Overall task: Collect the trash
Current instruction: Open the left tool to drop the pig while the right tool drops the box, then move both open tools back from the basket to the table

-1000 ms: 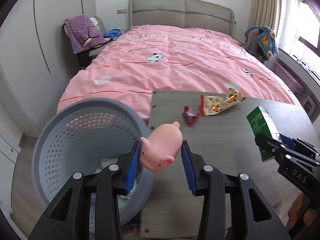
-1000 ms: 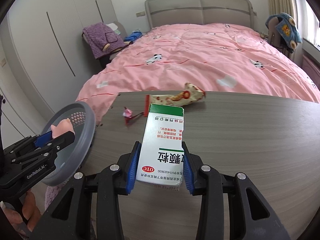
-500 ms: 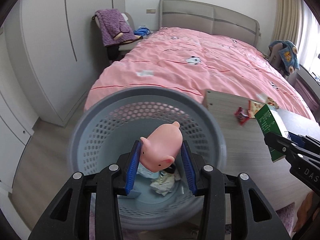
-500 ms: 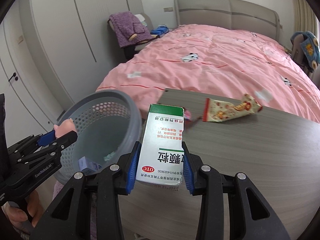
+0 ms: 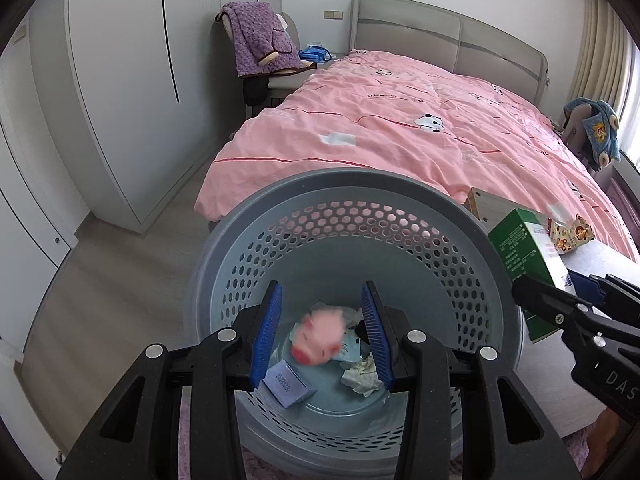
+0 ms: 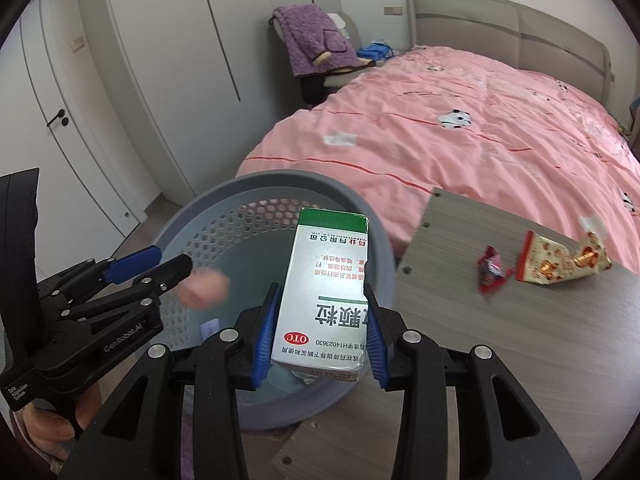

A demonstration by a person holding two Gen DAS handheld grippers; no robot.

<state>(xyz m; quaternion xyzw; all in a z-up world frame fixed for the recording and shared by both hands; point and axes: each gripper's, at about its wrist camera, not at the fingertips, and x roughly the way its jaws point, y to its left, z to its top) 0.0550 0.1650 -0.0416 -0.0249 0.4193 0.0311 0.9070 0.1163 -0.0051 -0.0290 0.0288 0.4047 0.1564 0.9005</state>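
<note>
Bedroom: pink-quilted bed [image 5: 420, 128] filling the background, white wardrobe doors [image 5: 120, 92] standing on the left, a purple blanket [image 5: 260, 38] draping over a chair beside the headboard. A grey perforated basket [image 5: 256, 248] is sitting on the floor against the corner of a wood-grain table [image 6: 520, 340]. The left gripper [image 5: 322, 332] is hanging over the basket mouth with its blue pads spread apart and touching nothing; the pink pig toy [image 5: 318, 338] is showing as a motion-blurred blob between and below them, so whether it is mid-air or already lying on the litter cannot be told. Half a second ago that toy was sitting pinched between these pads; now it is loose. Under it, crumpled paper [image 5: 362, 376] and a small blue-grey carton [image 5: 288, 386] are lying on the basket floor, partly hidden by the fingers. The right gripper [image 6: 320, 332] is clamping the white-and-green medicine box [image 6: 326, 292] upright, and it is now sitting over the basket's near rim rather than beside it as before; the box's lower edge is hiding part of the basket interior. On the table a red candy wrapper [image 6: 491, 270], blurred, and a patterned snack packet [image 6: 560, 264] are lying near each other, apart from both grippers. In the left wrist view the packet is mostly cut off behind the box.
</note>
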